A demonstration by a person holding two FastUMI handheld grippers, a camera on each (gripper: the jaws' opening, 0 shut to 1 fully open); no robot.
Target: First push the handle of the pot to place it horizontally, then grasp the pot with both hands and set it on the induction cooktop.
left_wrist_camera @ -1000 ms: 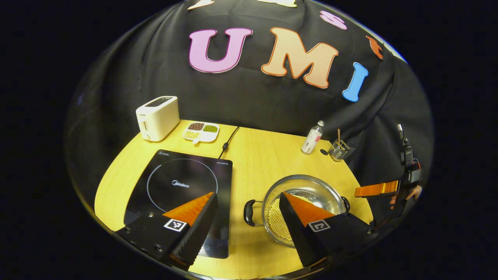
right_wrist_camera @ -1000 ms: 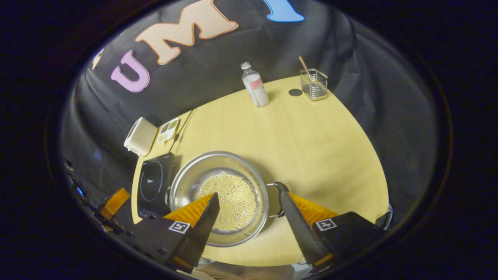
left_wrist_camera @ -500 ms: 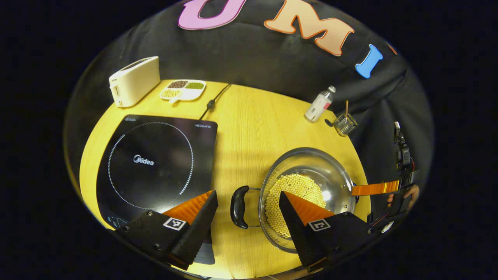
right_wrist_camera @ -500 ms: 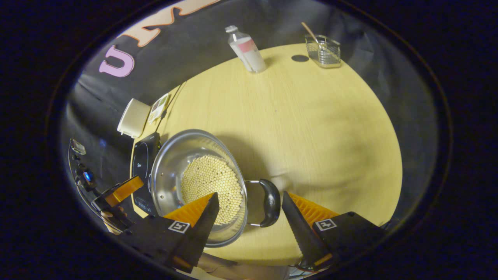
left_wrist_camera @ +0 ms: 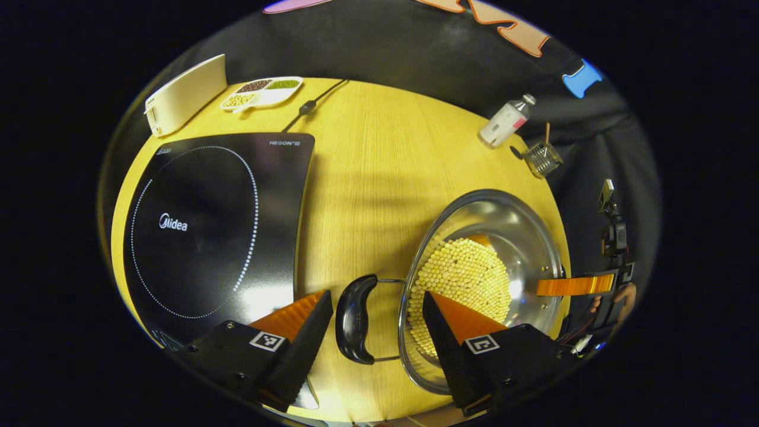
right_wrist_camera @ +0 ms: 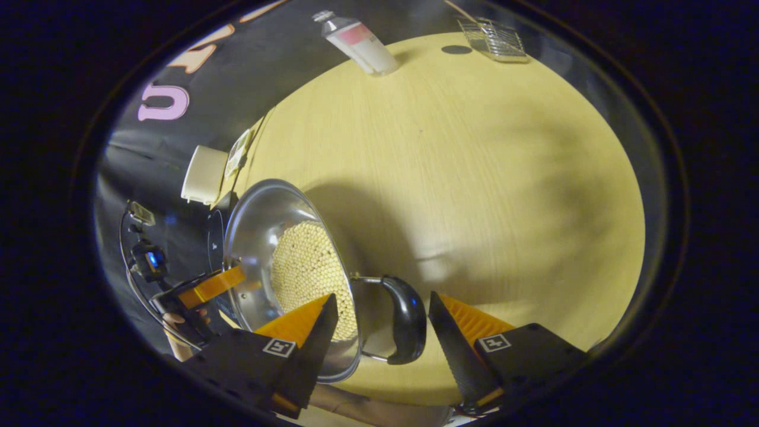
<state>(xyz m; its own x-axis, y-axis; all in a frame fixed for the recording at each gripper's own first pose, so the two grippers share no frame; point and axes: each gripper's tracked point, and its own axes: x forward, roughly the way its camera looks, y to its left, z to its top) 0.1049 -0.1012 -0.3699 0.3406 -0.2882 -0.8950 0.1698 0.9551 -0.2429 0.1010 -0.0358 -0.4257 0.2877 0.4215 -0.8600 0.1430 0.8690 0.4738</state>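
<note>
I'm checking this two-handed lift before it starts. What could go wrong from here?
Both tongs, left and right, stand open around the pot's side handles, not yet clamped. Uneven closing or lifting could tilt it and spill the beans. The induction cooktop sits close, so a low carry could catch its edge.

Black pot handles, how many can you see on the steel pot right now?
2. One black handle sits between the left gripper fingers, on the steel pot side facing the black induction cooktop. The other black handle sits between the right gripper fingers.
</note>
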